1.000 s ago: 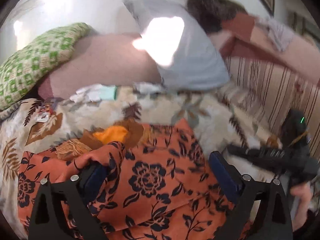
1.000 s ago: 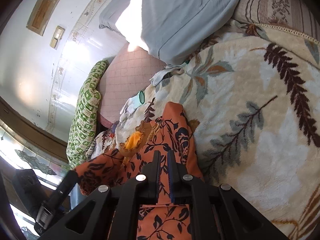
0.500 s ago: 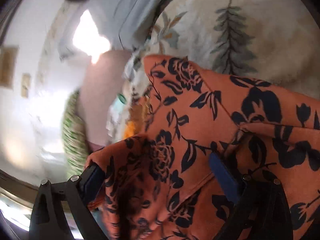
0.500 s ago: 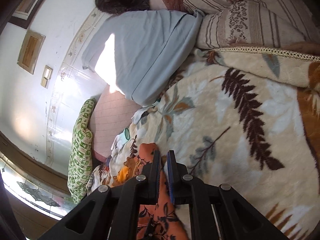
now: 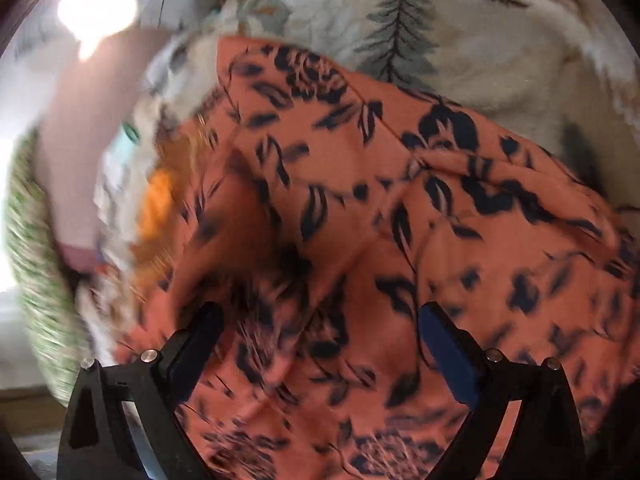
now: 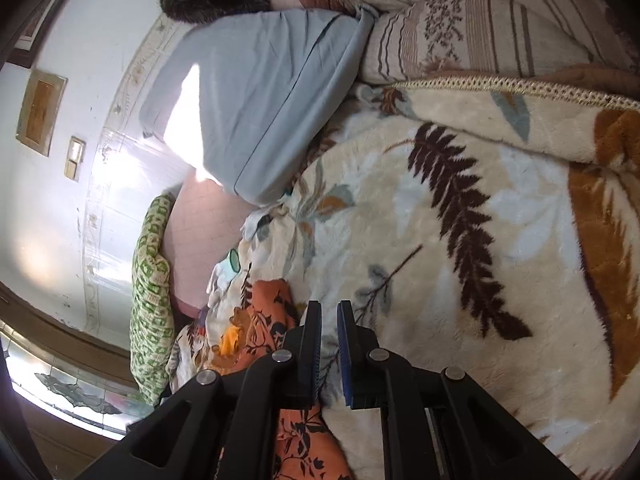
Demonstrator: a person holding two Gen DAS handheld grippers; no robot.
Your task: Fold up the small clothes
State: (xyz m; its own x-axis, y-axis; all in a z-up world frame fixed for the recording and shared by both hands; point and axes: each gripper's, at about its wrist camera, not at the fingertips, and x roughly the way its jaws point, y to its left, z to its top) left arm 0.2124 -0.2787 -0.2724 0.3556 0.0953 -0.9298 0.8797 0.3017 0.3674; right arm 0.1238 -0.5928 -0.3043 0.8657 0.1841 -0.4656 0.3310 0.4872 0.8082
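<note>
On the leaf-print blanket (image 6: 500,240), your left gripper (image 5: 320,344) gapes wide over the orange floral garment (image 5: 380,220); your right gripper (image 6: 329,344) is nearly closed, holding nothing visible.

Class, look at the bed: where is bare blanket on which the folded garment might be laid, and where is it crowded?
Bare blanket lies right of the orange floral garment, bordered by the blue pillow and the striped bedding. Crowded: the strip left of the garment, with small clothes against the pink cushion.

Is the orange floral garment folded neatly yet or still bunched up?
Still bunched up: the orange floral garment lies in loose, overlapping creases on the blanket, not flat.
</note>
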